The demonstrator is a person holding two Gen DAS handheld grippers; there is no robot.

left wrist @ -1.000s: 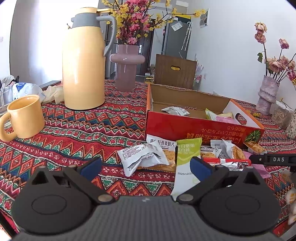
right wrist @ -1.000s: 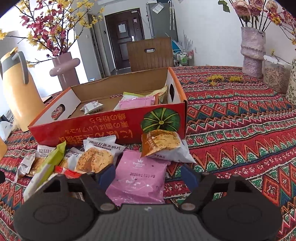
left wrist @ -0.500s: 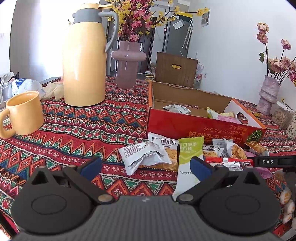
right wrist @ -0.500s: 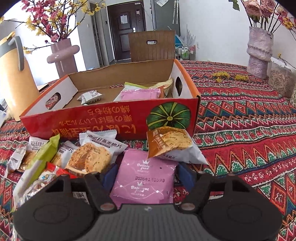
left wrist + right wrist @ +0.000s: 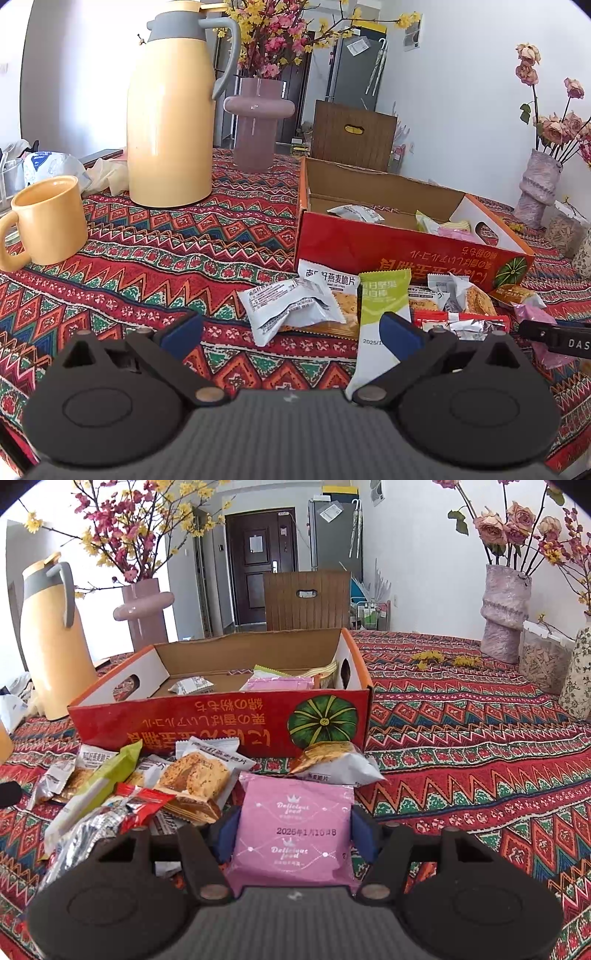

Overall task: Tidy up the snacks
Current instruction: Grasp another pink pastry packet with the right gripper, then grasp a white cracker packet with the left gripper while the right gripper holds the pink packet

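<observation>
A red cardboard box (image 5: pixel 221 727) holds a few snack packets. Several loose snacks lie in front of it on the patterned tablecloth. My right gripper (image 5: pixel 293 830) is shut on a pink snack packet (image 5: pixel 295 827), its blue pads pressing both sides. My left gripper (image 5: pixel 291 336) is open and empty, just short of a white crumpled packet (image 5: pixel 291 306) and a green packet (image 5: pixel 384 299). The red box (image 5: pixel 388 251) stands behind them. The right gripper's tip shows at the right edge of the left wrist view (image 5: pixel 554 338).
A yellow thermos (image 5: pixel 170 107), a yellow mug (image 5: pixel 48 218) and a pink vase (image 5: pixel 256 122) stand at left. A grey vase of dried roses (image 5: pixel 504 609) and a clear container (image 5: pixel 543 657) stand at right. A wooden chair (image 5: pixel 306 600) is behind the box.
My right gripper moved forward around the pink packet and closed on it. My left gripper stayed open with a small shift of view.
</observation>
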